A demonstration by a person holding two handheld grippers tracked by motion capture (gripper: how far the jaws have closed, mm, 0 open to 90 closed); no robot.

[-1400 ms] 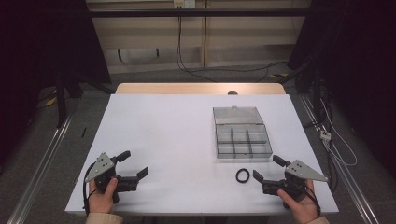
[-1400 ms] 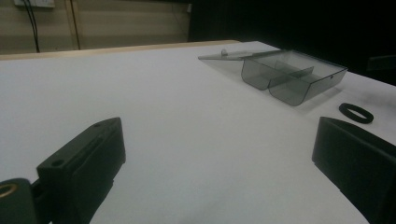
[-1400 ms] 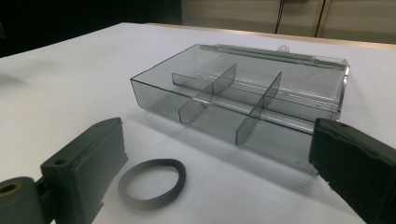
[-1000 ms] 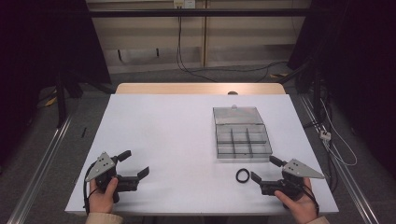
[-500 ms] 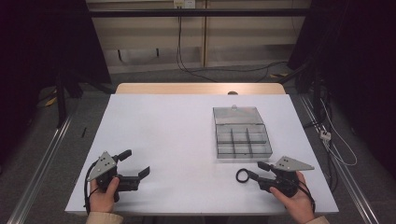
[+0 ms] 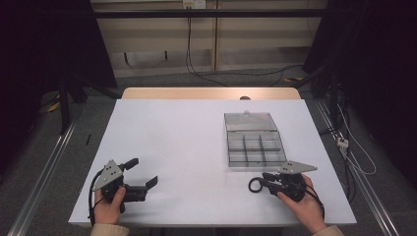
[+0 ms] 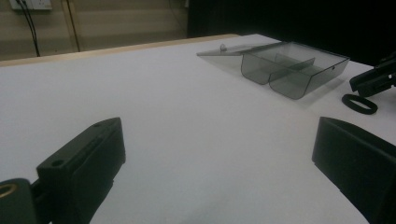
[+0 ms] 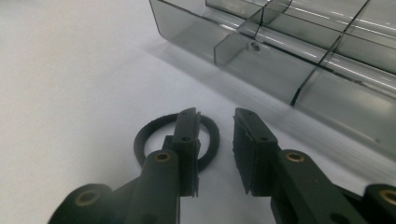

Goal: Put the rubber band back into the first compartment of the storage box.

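Observation:
A small black rubber ring (image 6: 254, 185) lies flat on the white table (image 6: 182, 132), just in front of a clear grey compartment box (image 6: 255, 145) whose lid lies open behind it. My right gripper (image 6: 263, 179) is low at the ring, pointing left. In the right gripper view its jaws (image 8: 215, 114) stand a narrow gap apart, straddling the ring's (image 8: 149, 135) near side: one jaw inside the loop, the other outside. My left gripper (image 6: 143, 171) rests at the table's front left, wide open (image 7: 217, 128) and holding nothing. The box's compartments (image 8: 303, 51) look empty.
A wooden strip (image 6: 211, 93) edges the table's far side. Metal rails run along the floor on both sides, with cables on the right floor. In the left gripper view the box (image 7: 294, 65) and ring (image 7: 359, 103) lie far right.
My right gripper moved left and down onto the ring, and its jaws narrowed around the ring's side. The left gripper stayed where it was.

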